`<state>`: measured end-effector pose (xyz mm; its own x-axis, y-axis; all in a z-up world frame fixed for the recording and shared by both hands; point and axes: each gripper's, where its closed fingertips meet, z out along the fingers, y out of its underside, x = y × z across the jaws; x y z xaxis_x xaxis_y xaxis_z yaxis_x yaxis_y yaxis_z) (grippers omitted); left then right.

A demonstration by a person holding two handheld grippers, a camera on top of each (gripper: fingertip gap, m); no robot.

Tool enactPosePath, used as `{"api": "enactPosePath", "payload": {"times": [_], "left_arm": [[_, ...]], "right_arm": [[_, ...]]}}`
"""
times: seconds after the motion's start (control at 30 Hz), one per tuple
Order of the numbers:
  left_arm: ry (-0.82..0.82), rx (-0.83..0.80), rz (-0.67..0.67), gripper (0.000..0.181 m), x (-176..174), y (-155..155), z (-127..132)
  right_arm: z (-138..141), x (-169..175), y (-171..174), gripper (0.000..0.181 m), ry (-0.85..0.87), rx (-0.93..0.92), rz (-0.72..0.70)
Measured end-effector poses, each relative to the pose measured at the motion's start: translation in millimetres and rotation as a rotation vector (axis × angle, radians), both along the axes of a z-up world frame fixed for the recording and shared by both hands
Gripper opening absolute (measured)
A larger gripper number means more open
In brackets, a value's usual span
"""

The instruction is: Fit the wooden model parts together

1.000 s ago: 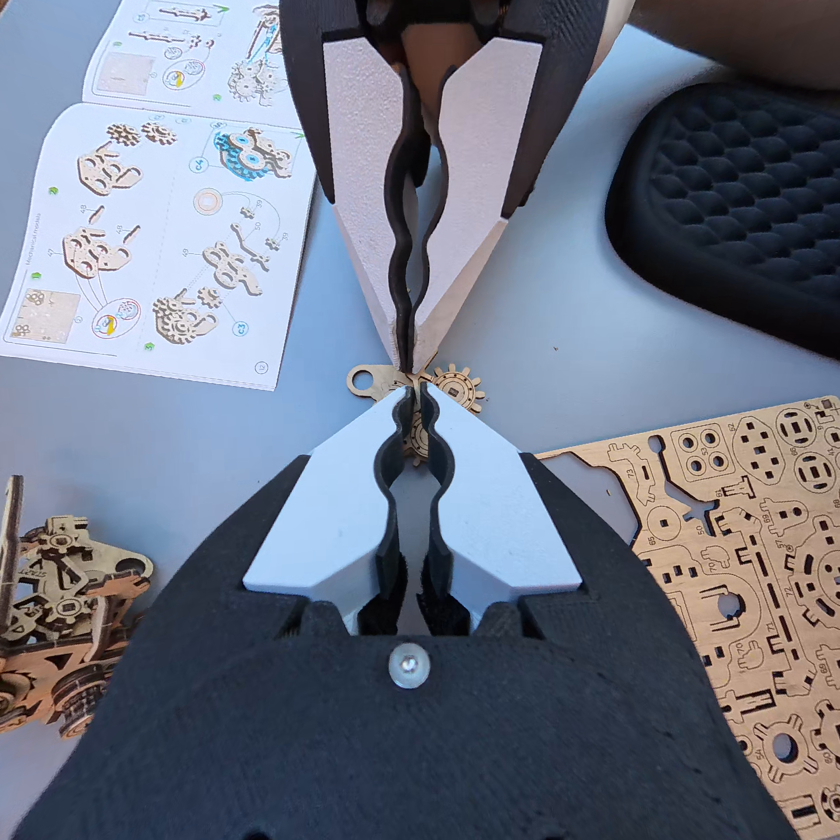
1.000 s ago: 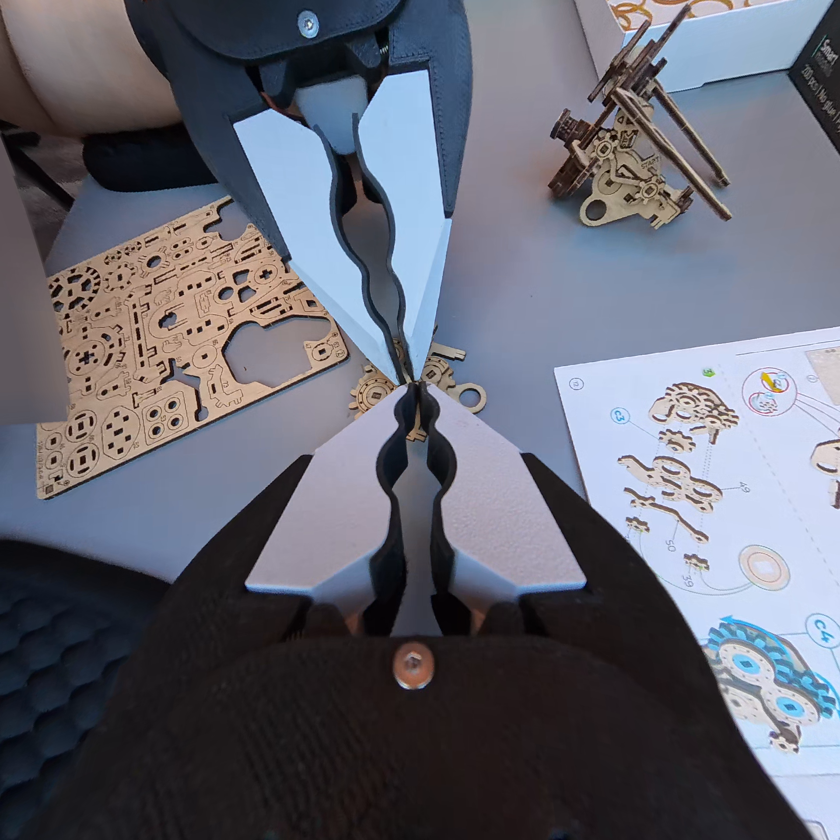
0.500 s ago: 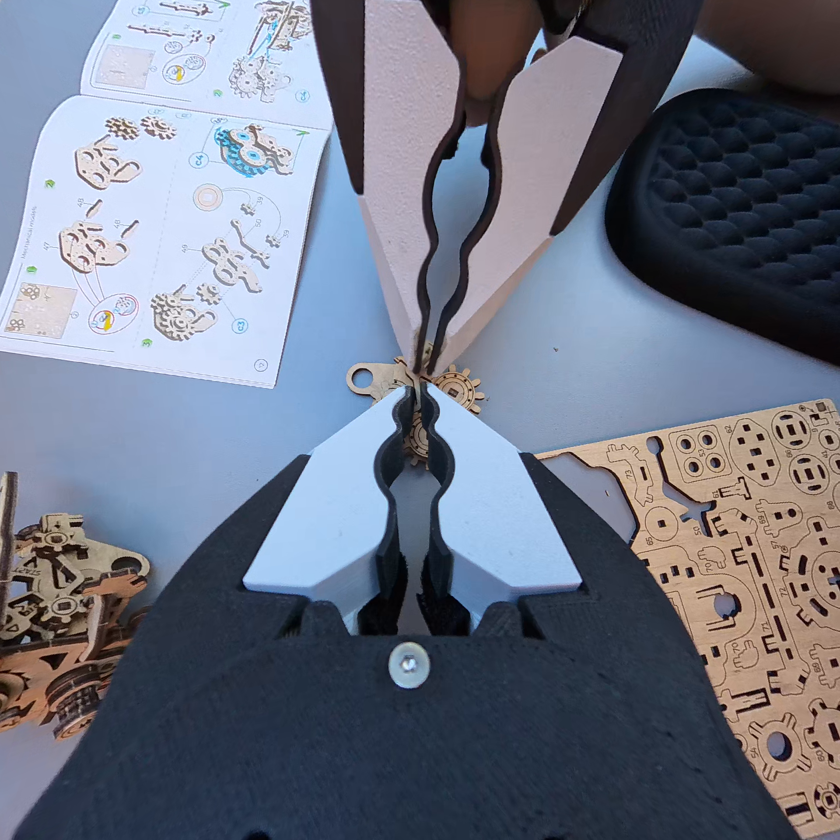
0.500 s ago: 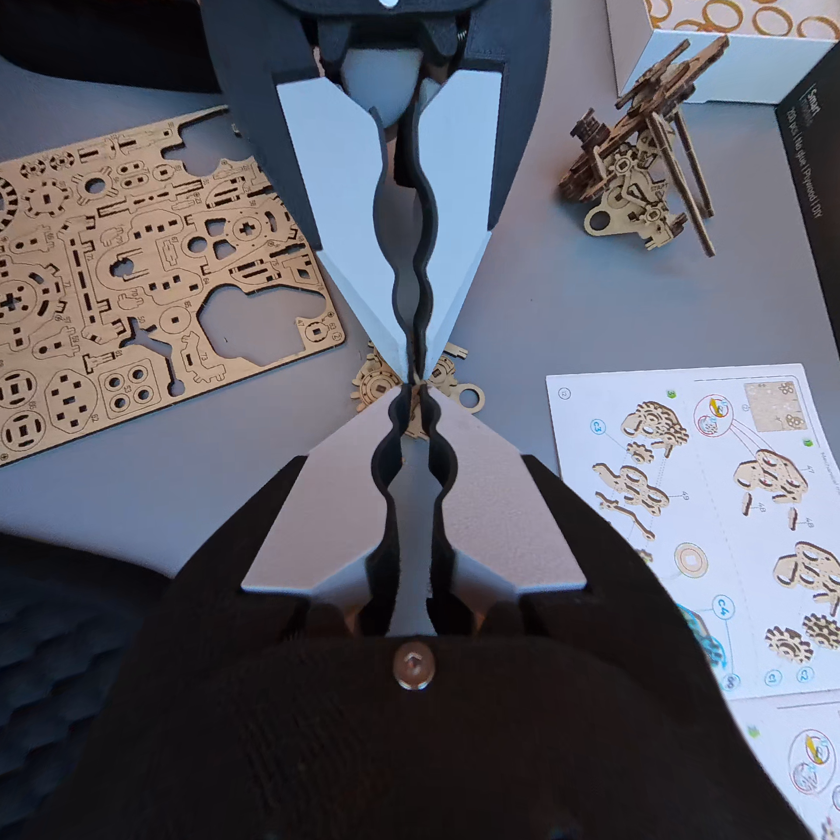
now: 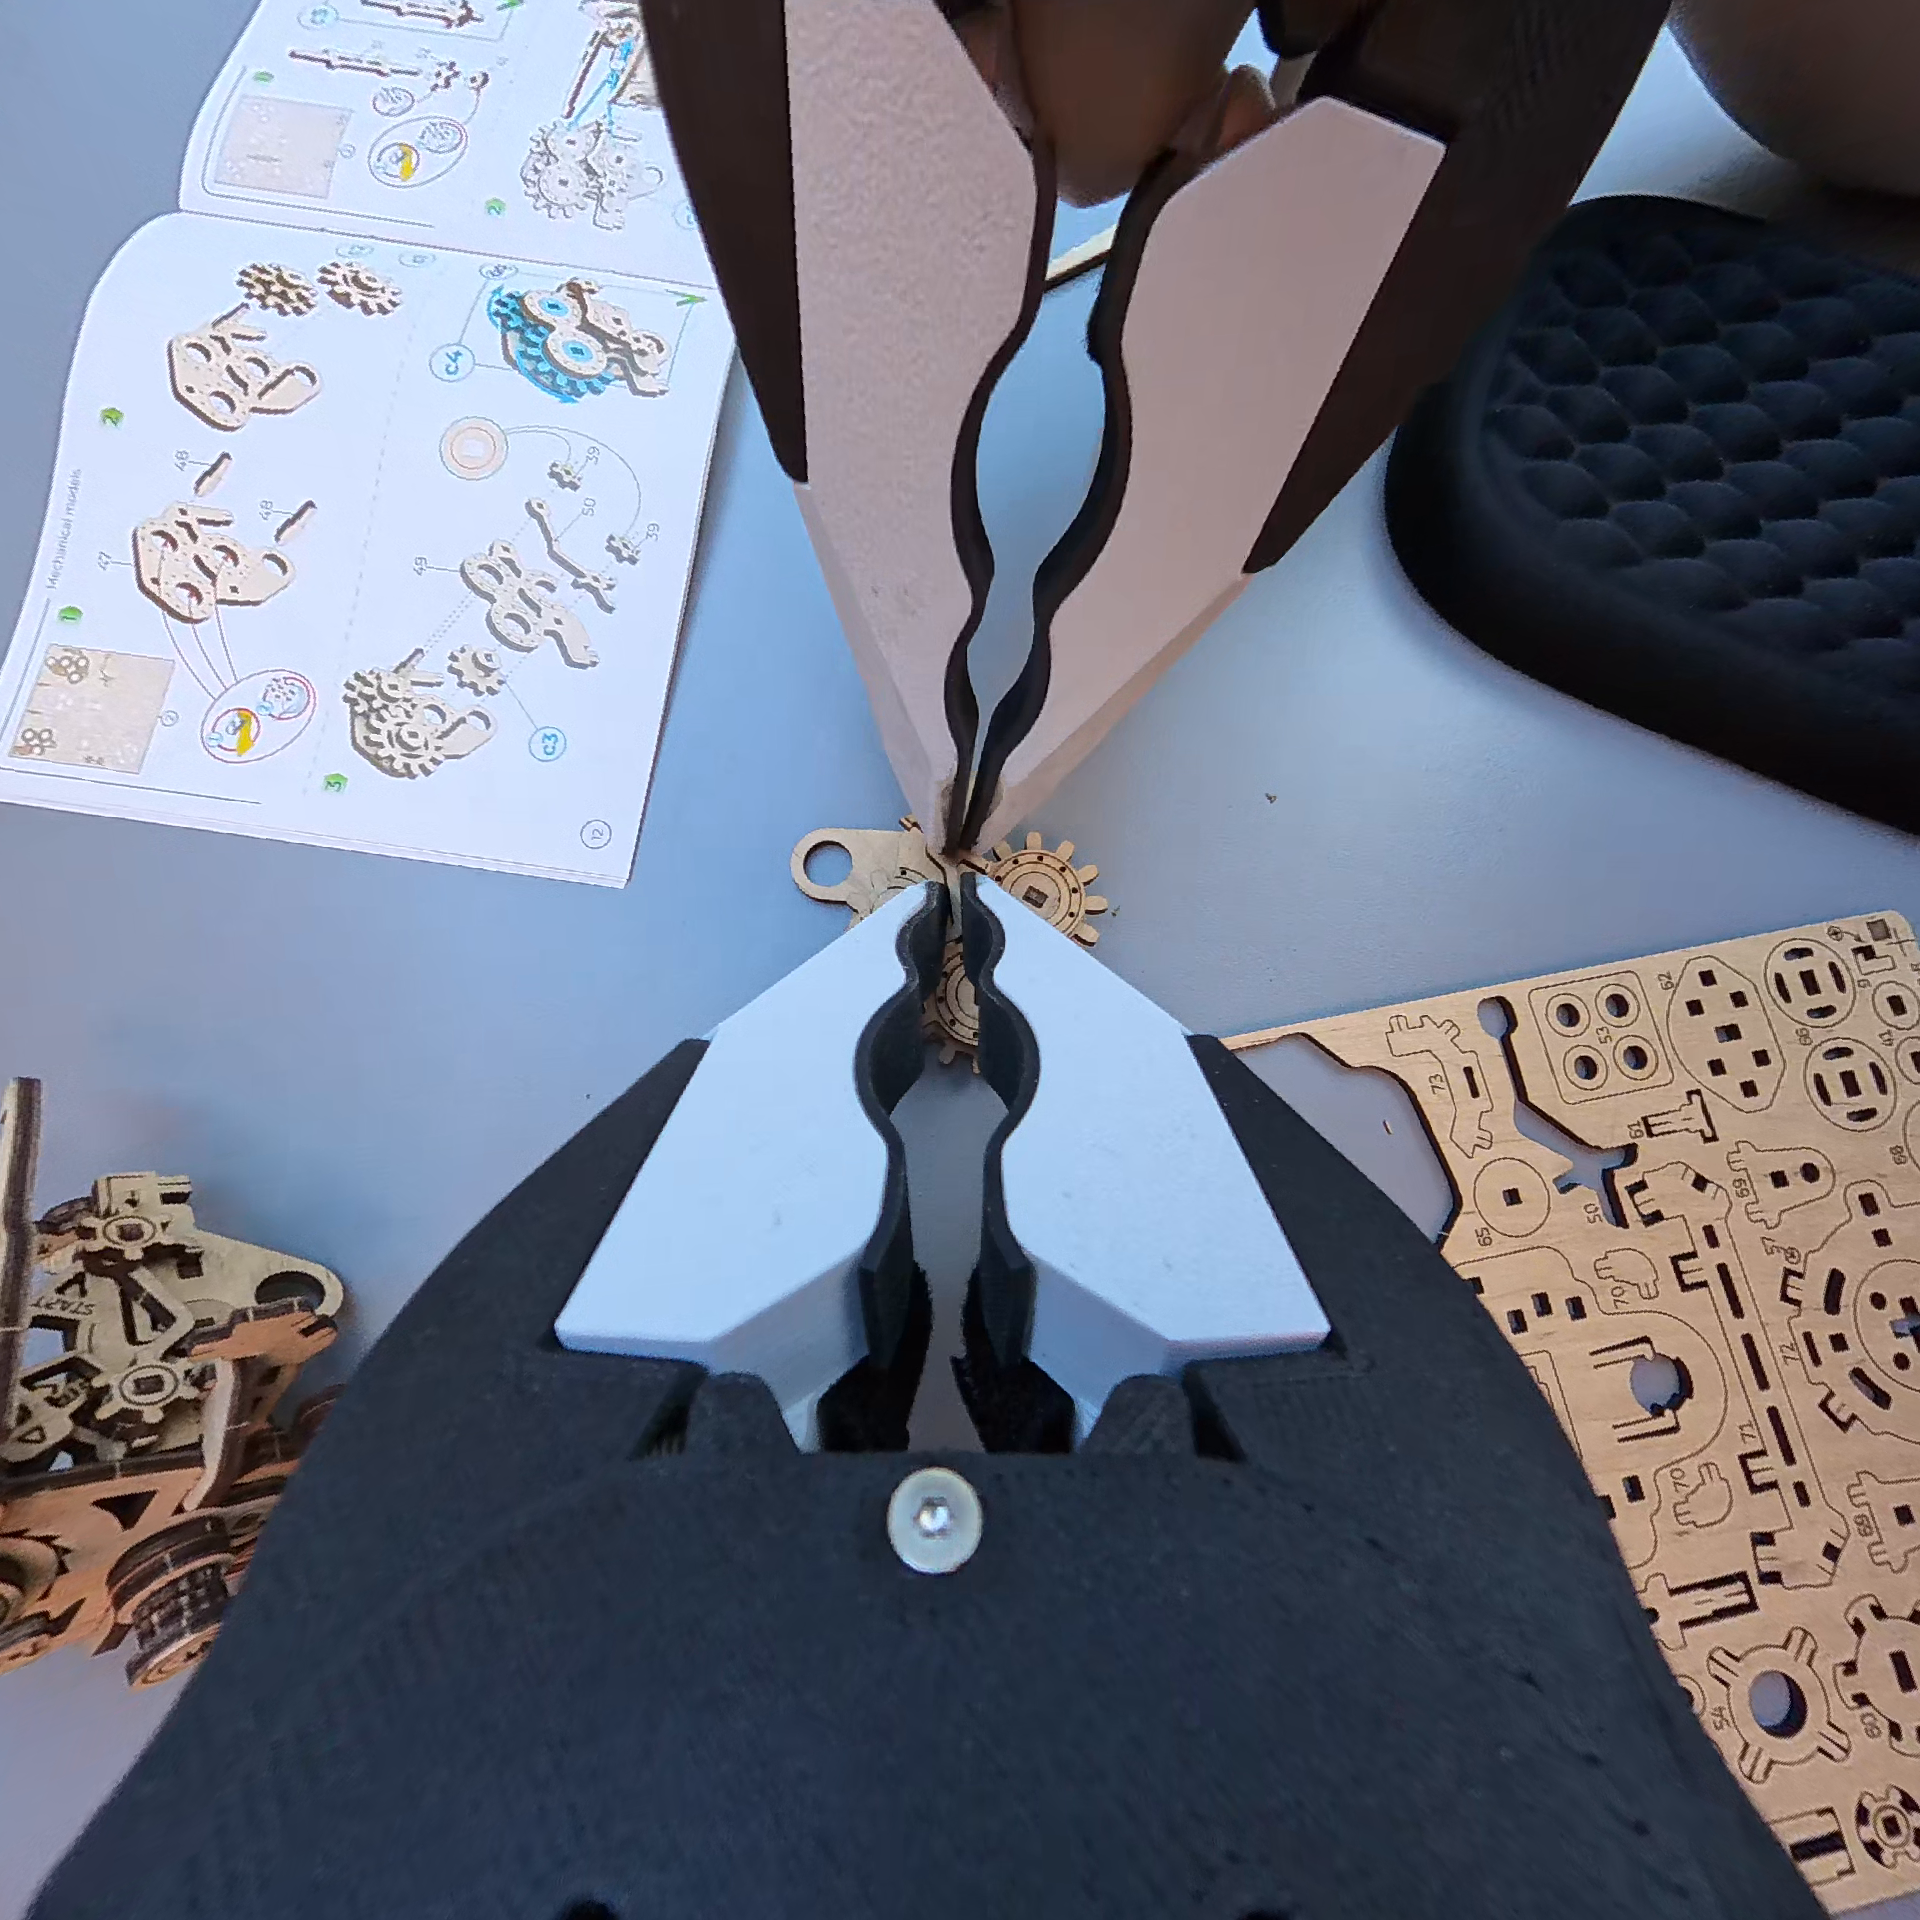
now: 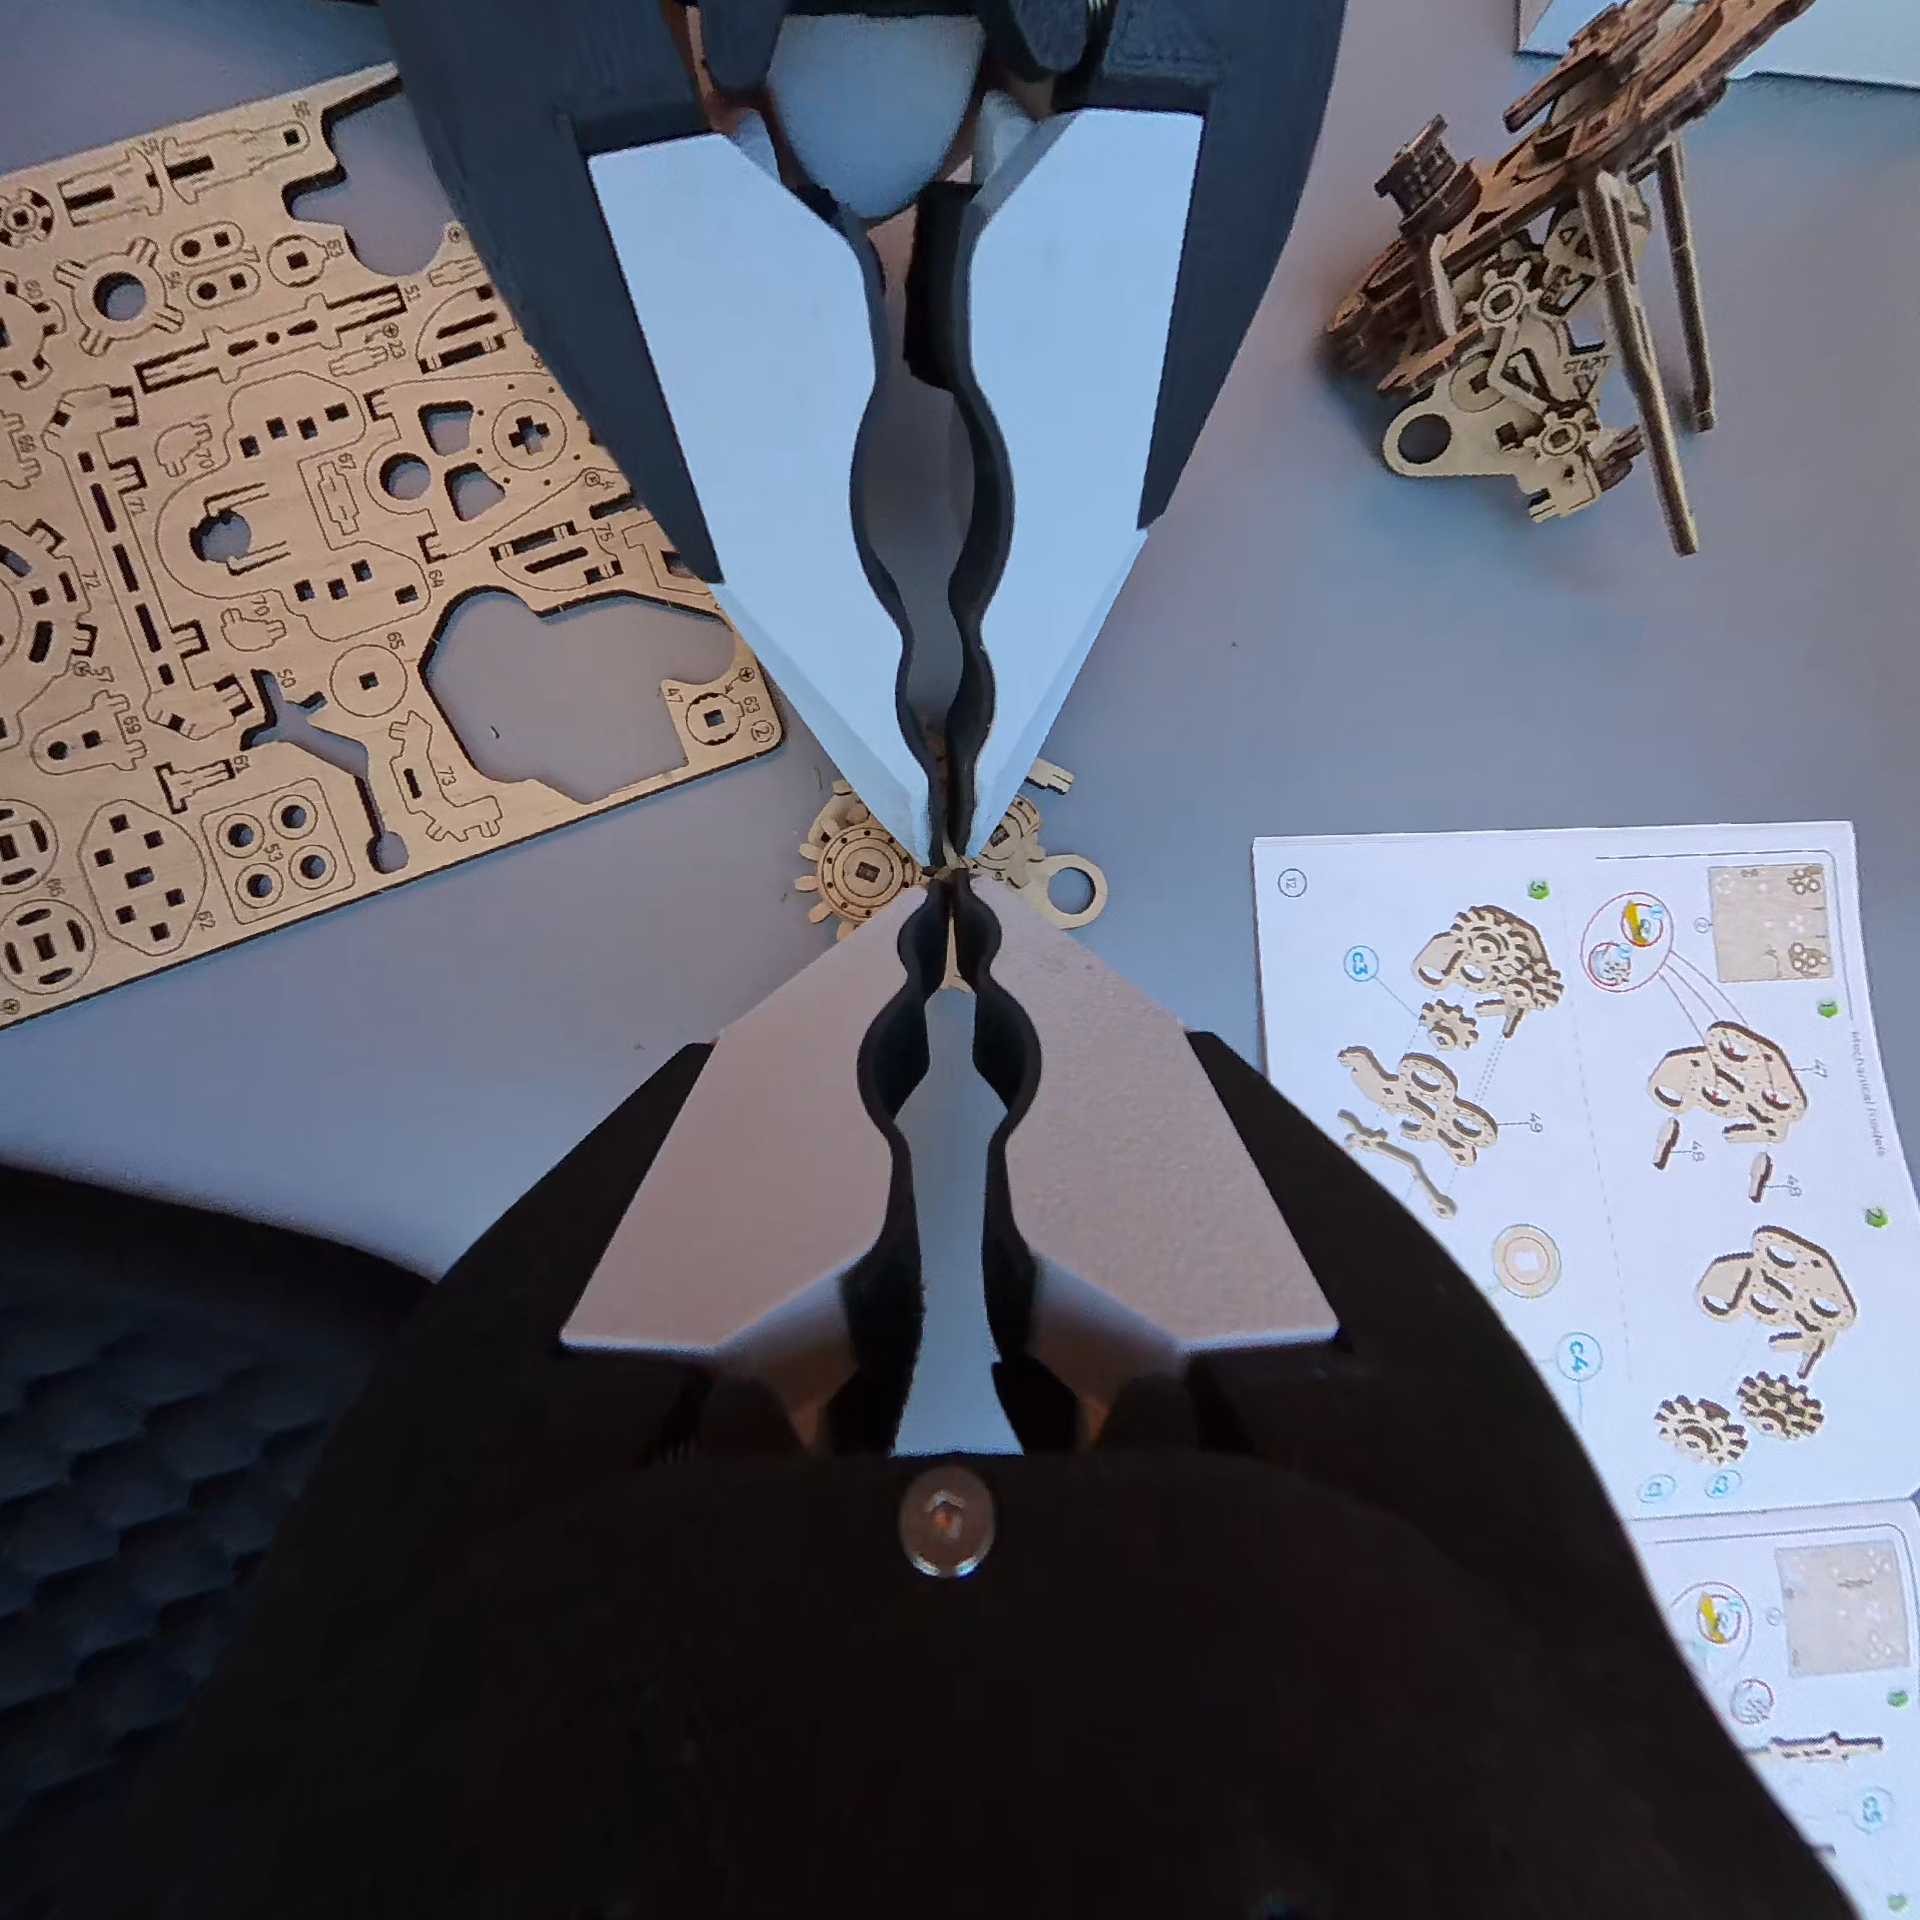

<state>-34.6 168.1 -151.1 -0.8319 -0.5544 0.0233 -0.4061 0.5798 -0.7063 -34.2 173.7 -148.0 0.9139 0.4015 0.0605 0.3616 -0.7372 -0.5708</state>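
While both grippers meet tip to tip over the small wooden gear assembly [image 5: 1023, 896] lying on the grey table [image 5: 364, 997], the left gripper [image 5: 954, 894] has its jaws pinched nearly together at the tips on the upper edge of that assembly, the wavy pads parted only behind the tips. Opposite it, the right gripper [image 6: 953, 896] is likewise narrowed to a sliver, its tips clamped on a tiny wooden piece that I cannot make out clearly. Beside them lie the laser-cut wooden sheet [image 6: 260, 582], the instruction booklet [image 5: 343, 499] and a partly built wooden model [image 6: 1538, 343].
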Motion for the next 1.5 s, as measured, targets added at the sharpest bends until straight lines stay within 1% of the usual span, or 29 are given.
{"api": "enactPosePath", "payload": {"times": [0.27, 0.37, 0.43, 0.5, 0.77, 1.3, 1.5], "left_arm": [[0.003, 0.005, 0.001, 0.000, 0.1, 0.4, -0.8], [0.004, -0.005, 0.002, 0.000, 0.5, -0.2, -0.7], [0.009, -0.010, 0.003, 0.000, 0.5, -0.3, -0.7], [0.014, -0.016, 0.002, 0.000, 0.5, -0.3, -0.6], [0.012, -0.013, 0.004, 0.000, 0.5, -0.2, -0.4], [0.029, -0.024, 0.004, 0.000, 0.6, -0.8, 1.5], [0.040, -0.030, 0.001, 0.000, 0.5, -0.8, 1.3]], "right_arm": [[-1.5, -1.7, 0.1, 0.000, 0.077, -0.093, -0.012], [0.2, -1.6, -0.7, 0.000, 0.073, -0.068, 0.021], [2.7, 3.8, -2.2, 0.000, 0.062, -0.055, 0.011], [6.6, 3.5, -1.8, 0.000, 0.089, -0.036, 0.007], [0.7, 1.9, -0.1, 0.000, 0.072, -0.060, 0.008], [-0.6, 2.2, -1.9, 0.000, 0.173, -0.047, 0.011], [-0.9, 2.1, -1.9, 0.000, 0.101, -0.078, 0.009]]}}
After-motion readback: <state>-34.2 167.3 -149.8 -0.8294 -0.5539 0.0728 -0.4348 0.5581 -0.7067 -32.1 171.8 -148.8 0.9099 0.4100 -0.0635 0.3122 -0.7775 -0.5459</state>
